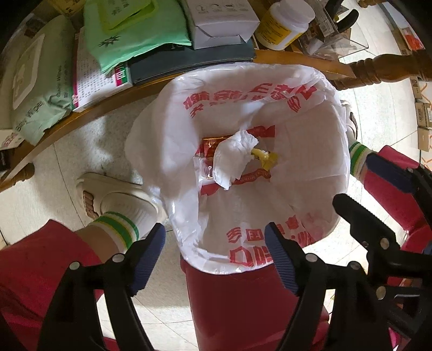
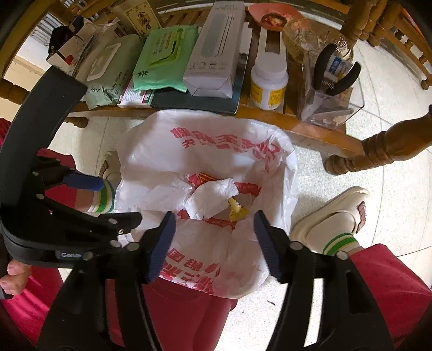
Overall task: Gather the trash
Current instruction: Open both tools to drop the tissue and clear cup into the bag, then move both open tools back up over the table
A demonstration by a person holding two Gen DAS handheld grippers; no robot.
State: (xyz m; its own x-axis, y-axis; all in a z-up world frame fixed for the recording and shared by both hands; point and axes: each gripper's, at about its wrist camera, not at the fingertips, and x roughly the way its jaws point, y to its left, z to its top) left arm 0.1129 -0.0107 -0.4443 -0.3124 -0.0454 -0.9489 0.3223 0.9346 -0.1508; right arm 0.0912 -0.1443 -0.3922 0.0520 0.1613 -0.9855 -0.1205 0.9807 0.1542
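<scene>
A red bin point(image 1: 232, 302) lined with a white plastic bag point(image 1: 167, 140) with red print stands on the floor before me. Inside lie a crumpled white tissue point(image 1: 232, 156), a yellow scrap point(image 1: 266, 158) and a red wrapper point(image 1: 209, 143). My left gripper point(image 1: 216, 259) is open and empty above the bin's near rim. My right gripper point(image 2: 213, 245) is open and empty, also over the near rim, with the tissue point(image 2: 210, 198) and yellow scrap point(image 2: 237, 210) just beyond its fingertips. The right gripper also shows at the right edge of the left wrist view point(image 1: 378, 205).
A low wooden table point(image 2: 283, 118) behind the bin holds wet-wipe packs point(image 2: 162, 59), a white box point(image 2: 216, 51), a white pill bottle point(image 2: 268, 81), a clear holder with pliers point(image 2: 334, 89) and a pink dish point(image 2: 272, 13). My slippered feet point(image 1: 116, 199) point(image 2: 329, 216) flank the bin.
</scene>
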